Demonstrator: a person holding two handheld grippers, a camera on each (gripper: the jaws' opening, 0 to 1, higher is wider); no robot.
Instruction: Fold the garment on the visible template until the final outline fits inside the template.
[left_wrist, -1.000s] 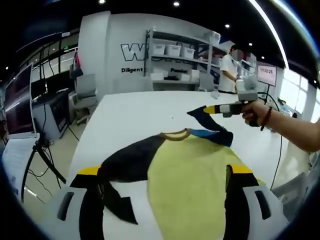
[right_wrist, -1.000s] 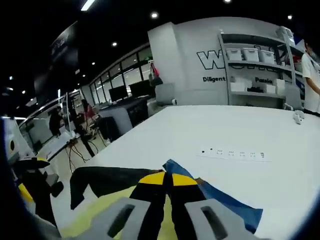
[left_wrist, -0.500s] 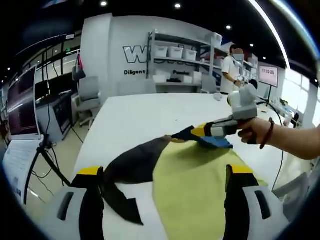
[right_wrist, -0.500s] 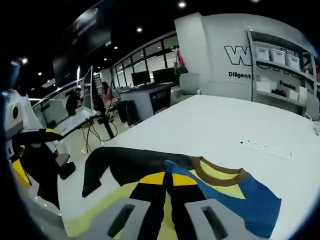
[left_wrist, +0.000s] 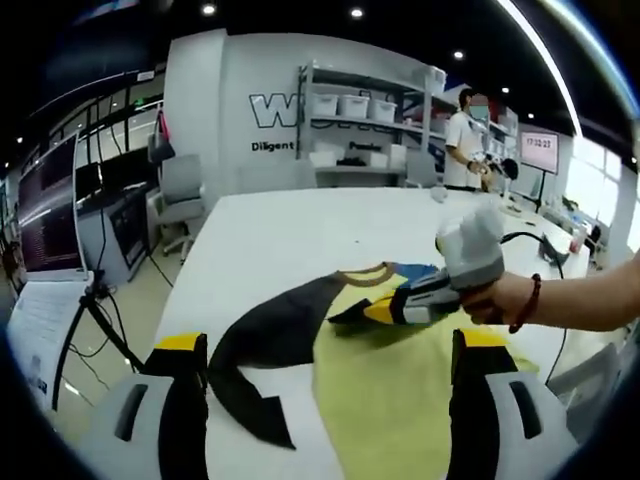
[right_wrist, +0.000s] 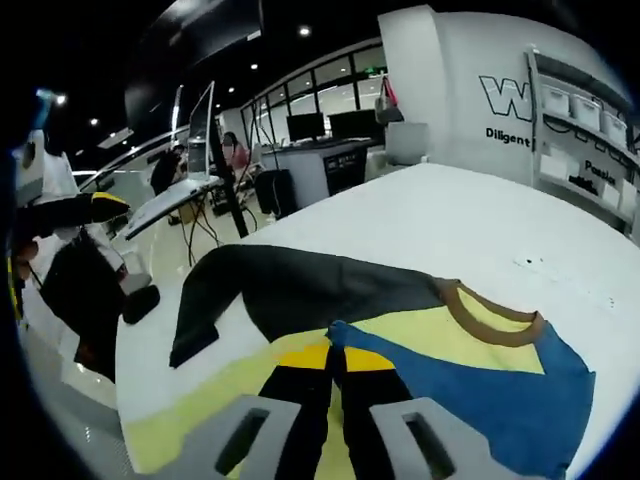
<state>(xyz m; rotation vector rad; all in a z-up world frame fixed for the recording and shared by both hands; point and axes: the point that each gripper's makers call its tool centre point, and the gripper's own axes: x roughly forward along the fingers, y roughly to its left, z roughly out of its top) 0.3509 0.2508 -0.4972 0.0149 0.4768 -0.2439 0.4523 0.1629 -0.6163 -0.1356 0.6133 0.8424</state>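
Left gripper view has the shirt (left_wrist: 400, 400) spread on the white table (left_wrist: 290, 230), yellow body up close, black sleeve (left_wrist: 265, 345) flopped out to one side. The left gripper (left_wrist: 320, 400) hangs over it with its jaws spread wide, nothing between them. The right gripper (left_wrist: 375, 312) comes in from the side, closed down on a pinch of the blue sleeve (right_wrist: 480, 385) and holding it over the yellow chest. In the right gripper view its jaws meet tight on that cloth. The fabric looks thin, light and floppy, so it'll probably sag and crease wherever it's lifted. Grabbing at a hem or sleeve edge seems the safest bet. Can't spot any template outline.
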